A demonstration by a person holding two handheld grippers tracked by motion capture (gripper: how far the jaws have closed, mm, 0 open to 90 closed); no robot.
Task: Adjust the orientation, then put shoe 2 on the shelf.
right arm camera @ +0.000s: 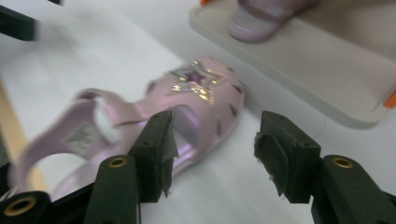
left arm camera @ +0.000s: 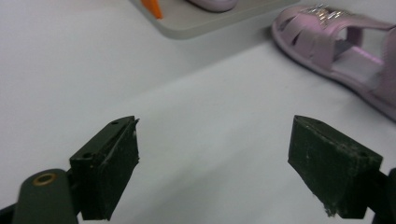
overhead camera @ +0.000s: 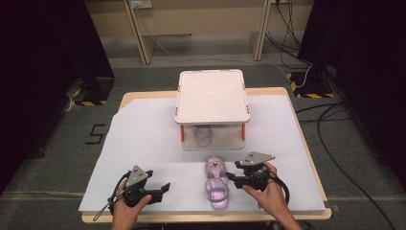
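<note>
- Your right hand-held gripper point(overhead camera: 238, 176) sits just right of the pink sandal point(overhead camera: 216, 183), at its toe end; the jaws stand apart with nothing between them. In the right gripper view one jaw stands in front of the sandal's point(right arm camera: 140, 126) side; whether it touches cannot be told.
- Your left hand-held gripper point(overhead camera: 163, 188) is held low over the white surface point(overhead camera: 143, 139), well left of the sandal; its jaws stand wide apart over bare surface, gripping nothing.
- The sandal lies flat near the front edge, toe pointing toward the two-tier rack point(overhead camera: 212, 96), its star decoration point(right arm camera: 196, 81) on the toe strap.
- A second pink sandal point(overhead camera: 203, 134) rests on the rack's lower shelf.
- The rack stands at the back centre, with orange posts point(overhead camera: 182, 132).
</note>
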